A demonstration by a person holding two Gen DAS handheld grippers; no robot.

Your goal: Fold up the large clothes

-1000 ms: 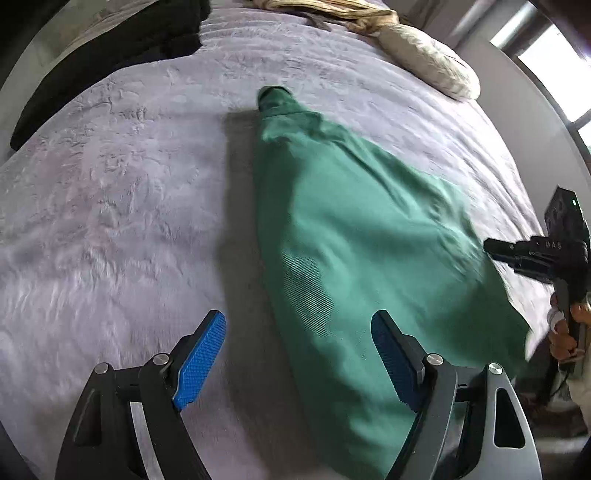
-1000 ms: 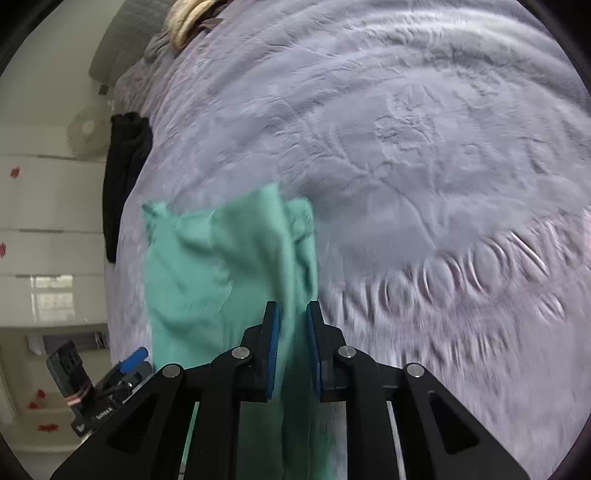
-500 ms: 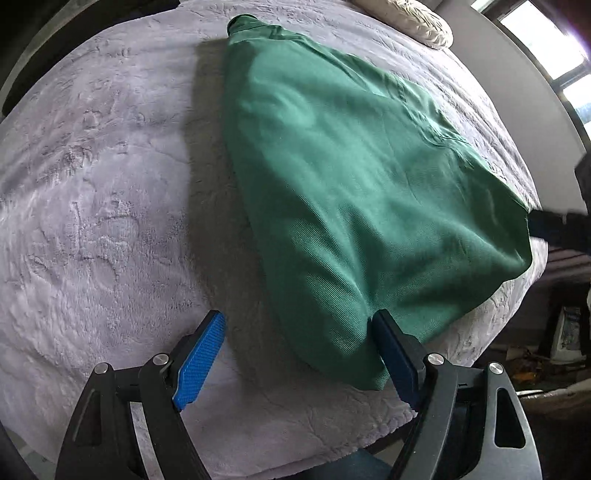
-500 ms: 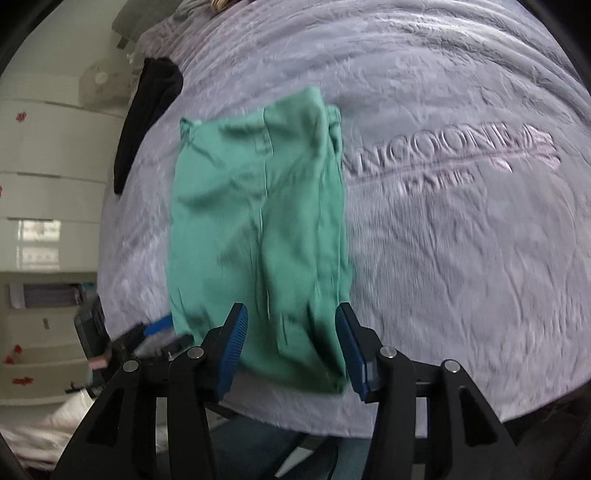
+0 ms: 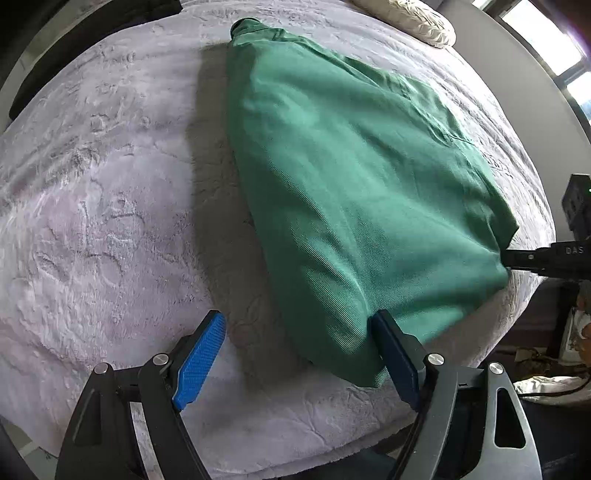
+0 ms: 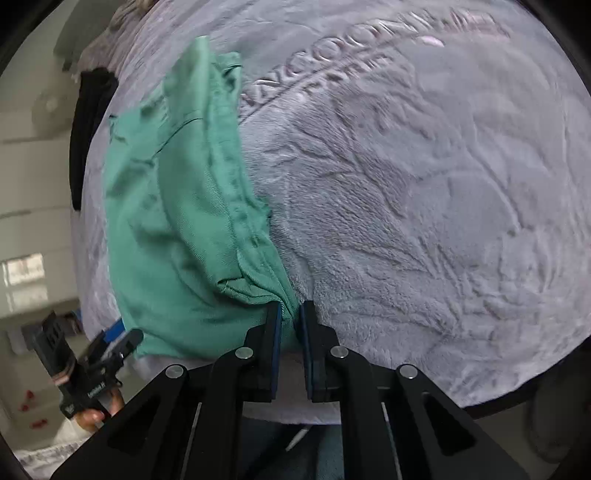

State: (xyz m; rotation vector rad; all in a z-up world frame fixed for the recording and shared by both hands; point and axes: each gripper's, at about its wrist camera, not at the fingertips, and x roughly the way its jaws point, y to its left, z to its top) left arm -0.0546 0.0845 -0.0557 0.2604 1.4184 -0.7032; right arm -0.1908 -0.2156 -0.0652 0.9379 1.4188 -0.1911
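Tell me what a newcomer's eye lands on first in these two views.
The big green cotton garment comes first, spread across the pale grey plush bedspread. Next is the right hand-held gripper, shut on the garment's near corner at the bed's front edge. The left hand-held gripper is open beside the other near corner, and raised lettering is embossed in the bedspread farther back.

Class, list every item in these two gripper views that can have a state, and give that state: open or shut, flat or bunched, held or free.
Left gripper: open, holding nothing.
Right gripper: shut on the garment's near corner.
Green garment: folded over, lying on the blanket, one corner pinched.
Blanket: spread over the bed, under the garment.
Pillow: lying at the far edge.
Black cloth: draped over the bed's far side.
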